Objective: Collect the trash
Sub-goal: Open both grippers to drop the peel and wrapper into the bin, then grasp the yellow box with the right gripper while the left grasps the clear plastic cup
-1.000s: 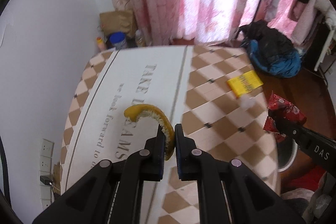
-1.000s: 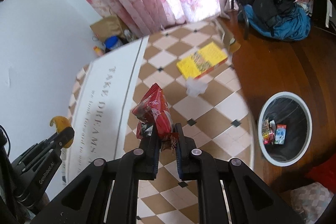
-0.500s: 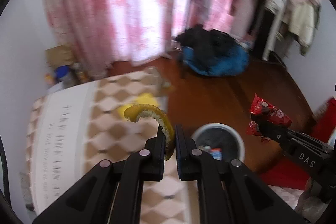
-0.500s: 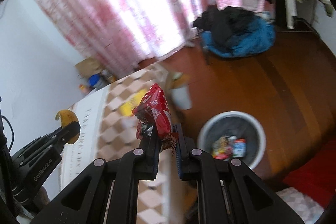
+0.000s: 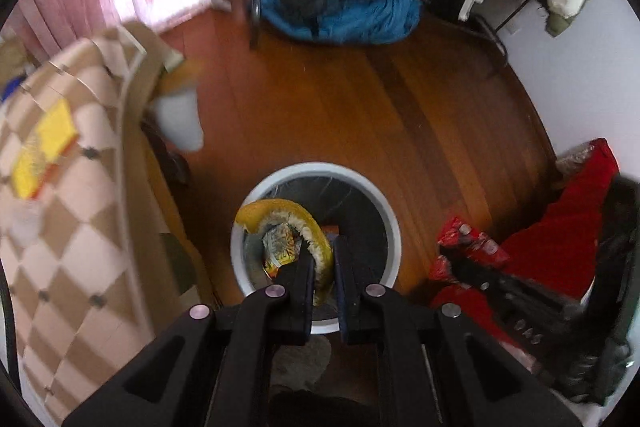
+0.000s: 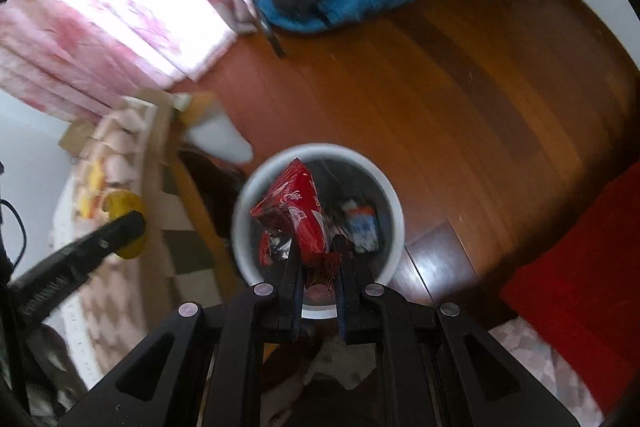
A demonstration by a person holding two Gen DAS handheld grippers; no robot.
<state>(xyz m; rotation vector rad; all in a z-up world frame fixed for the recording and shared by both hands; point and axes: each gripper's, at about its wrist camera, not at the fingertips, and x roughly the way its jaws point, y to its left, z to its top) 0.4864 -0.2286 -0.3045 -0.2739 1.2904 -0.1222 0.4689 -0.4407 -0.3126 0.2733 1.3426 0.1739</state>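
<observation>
My left gripper (image 5: 322, 259) is shut on a curved yellow peel (image 5: 288, 223) and holds it above the white-rimmed trash bin (image 5: 384, 211) on the wooden floor. My right gripper (image 6: 318, 259) is shut on a red snack wrapper (image 6: 296, 215) and holds it above the same bin (image 6: 394, 203), which has wrappers (image 6: 362, 223) inside. The right gripper with the wrapper (image 5: 468, 247) shows at the right of the left wrist view. The left gripper with the peel (image 6: 120, 215) shows at the left of the right wrist view.
A checkered table (image 5: 80, 219) stands left of the bin with a yellow packet (image 5: 44, 147) on it. A white cup-like item (image 5: 180, 123) sits at the table's edge. A blue and black pile (image 5: 336, 3) lies by the curtains. Red cloth (image 5: 572, 223) lies right.
Both grippers have swung from over the table to above the trash bin, still holding the peel and the red wrapper. The bin is now directly below both.
</observation>
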